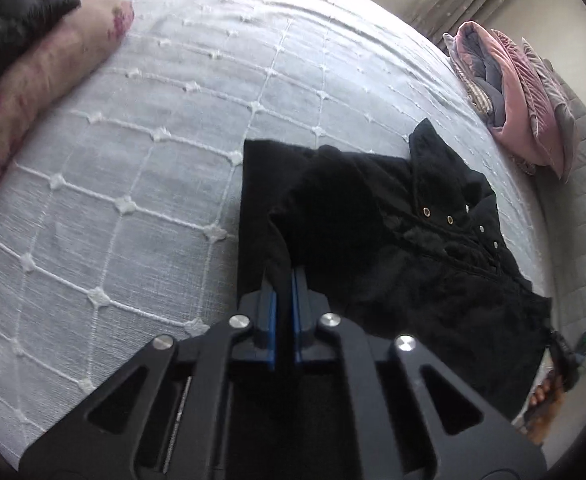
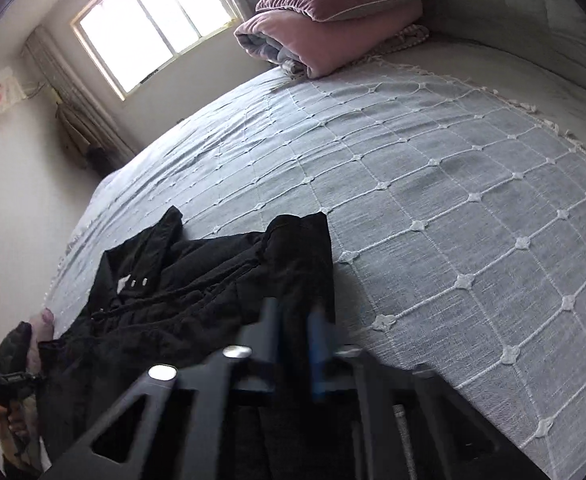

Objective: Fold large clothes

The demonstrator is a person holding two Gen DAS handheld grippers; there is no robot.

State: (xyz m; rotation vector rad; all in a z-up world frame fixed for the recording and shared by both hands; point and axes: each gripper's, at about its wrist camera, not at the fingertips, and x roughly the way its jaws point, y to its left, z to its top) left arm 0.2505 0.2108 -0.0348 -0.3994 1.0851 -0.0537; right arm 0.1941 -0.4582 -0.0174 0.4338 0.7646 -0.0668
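A black jacket [image 1: 393, 232] with small metal snaps lies partly folded on the pale blue quilted bedspread [image 1: 141, 152]. My left gripper [image 1: 285, 276] is shut on a fold of the jacket at its near edge and holds it just above the bed. In the right wrist view the same jacket [image 2: 197, 288] lies on the bedspread [image 2: 433, 200]. My right gripper [image 2: 297, 312] is blurred and its blue-padded fingers stand close together over the jacket's right edge; dark cloth sits between them.
A folded pink and grey blanket pile [image 1: 521, 100] lies at the bed's far edge, also in the right wrist view [image 2: 333, 20]. A floral pillow [image 1: 41, 92] lies at the left. A window [image 2: 153, 20] and wall stand beyond the bed.
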